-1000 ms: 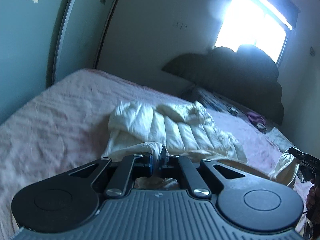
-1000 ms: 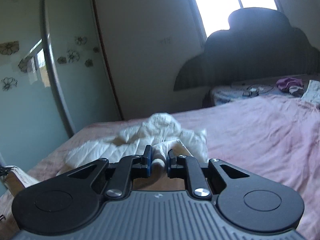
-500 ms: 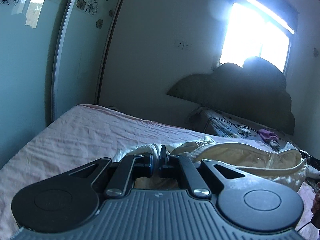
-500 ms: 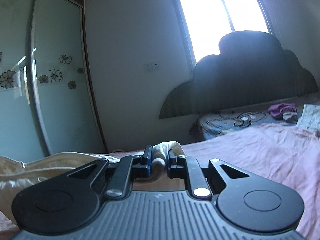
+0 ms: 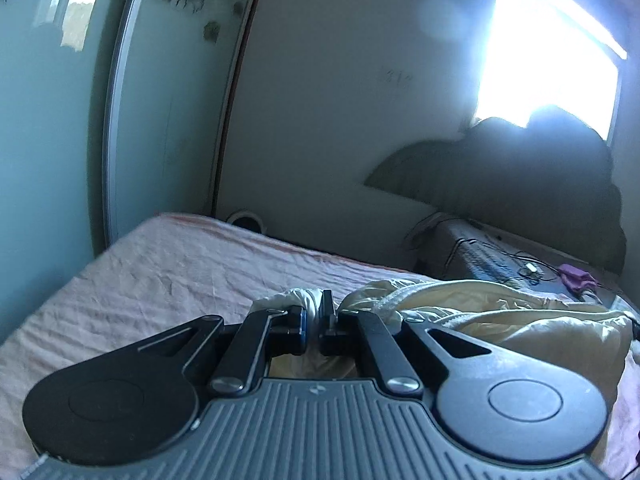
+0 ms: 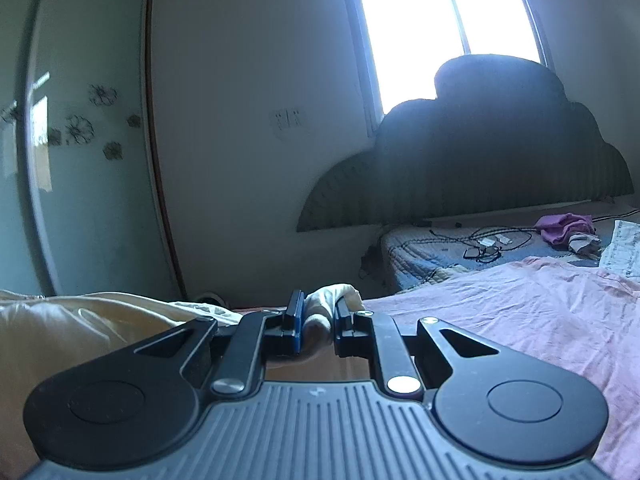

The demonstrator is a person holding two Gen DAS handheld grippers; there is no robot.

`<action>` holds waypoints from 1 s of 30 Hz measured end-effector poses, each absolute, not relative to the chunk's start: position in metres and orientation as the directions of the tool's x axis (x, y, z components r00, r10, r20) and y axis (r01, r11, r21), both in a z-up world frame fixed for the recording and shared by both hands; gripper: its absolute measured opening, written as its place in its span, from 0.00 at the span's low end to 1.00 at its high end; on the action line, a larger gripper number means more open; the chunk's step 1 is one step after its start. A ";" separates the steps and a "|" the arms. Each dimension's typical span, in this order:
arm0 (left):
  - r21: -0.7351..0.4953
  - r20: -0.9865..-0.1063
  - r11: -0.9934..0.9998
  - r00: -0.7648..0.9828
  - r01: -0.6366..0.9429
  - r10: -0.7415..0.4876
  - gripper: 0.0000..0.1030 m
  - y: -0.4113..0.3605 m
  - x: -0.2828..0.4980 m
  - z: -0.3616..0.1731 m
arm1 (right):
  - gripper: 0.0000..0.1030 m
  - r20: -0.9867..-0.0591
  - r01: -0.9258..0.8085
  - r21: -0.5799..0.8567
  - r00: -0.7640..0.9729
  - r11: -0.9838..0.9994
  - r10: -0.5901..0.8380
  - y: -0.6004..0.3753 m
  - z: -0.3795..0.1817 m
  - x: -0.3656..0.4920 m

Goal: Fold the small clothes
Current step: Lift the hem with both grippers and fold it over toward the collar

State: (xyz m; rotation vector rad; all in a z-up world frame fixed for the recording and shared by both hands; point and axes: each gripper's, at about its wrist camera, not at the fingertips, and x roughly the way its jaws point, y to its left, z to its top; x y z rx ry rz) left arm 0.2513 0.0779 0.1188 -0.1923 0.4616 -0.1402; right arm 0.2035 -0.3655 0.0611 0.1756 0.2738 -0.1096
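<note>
The cream padded jacket (image 5: 500, 320) is rising off the pink bed (image 5: 168, 280) toward twelve o'clock, left tongs (image 5: 314, 320) and right tongs (image 6: 318, 318) each pinching its hem, carrying the fold over.

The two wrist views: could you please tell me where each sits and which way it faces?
Left wrist: behind the left gripper, facing across the pink bed toward the wardrobe; jaws pinch the cream jacket.
Right wrist: behind the right gripper, facing the headboard; jaws pinch jacket fabric.
Shared: jacket, bed, headboard, window.
</note>
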 end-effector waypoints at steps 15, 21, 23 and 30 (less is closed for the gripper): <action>-0.135 -0.488 0.991 0.870 -0.002 -0.065 0.06 0.058 0.359 0.056 | 0.14 -0.403 0.217 0.075 0.899 0.973 -0.170 -0.360 0.008 0.319; -0.096 -0.544 0.994 0.839 -0.058 -0.003 0.16 0.053 0.387 0.035 | 0.14 -0.445 0.254 0.026 0.869 0.967 -0.217 -0.355 -0.012 0.351; -0.065 -0.588 0.996 0.809 -0.054 0.005 0.20 0.052 0.397 0.026 | 0.14 -0.483 0.257 0.003 0.847 0.966 -0.224 -0.351 -0.021 0.360; -0.088 -0.611 0.996 0.791 -0.033 -0.028 0.41 0.067 0.397 0.034 | 0.64 -0.533 0.297 -0.130 0.784 0.946 -0.319 -0.339 -0.034 0.364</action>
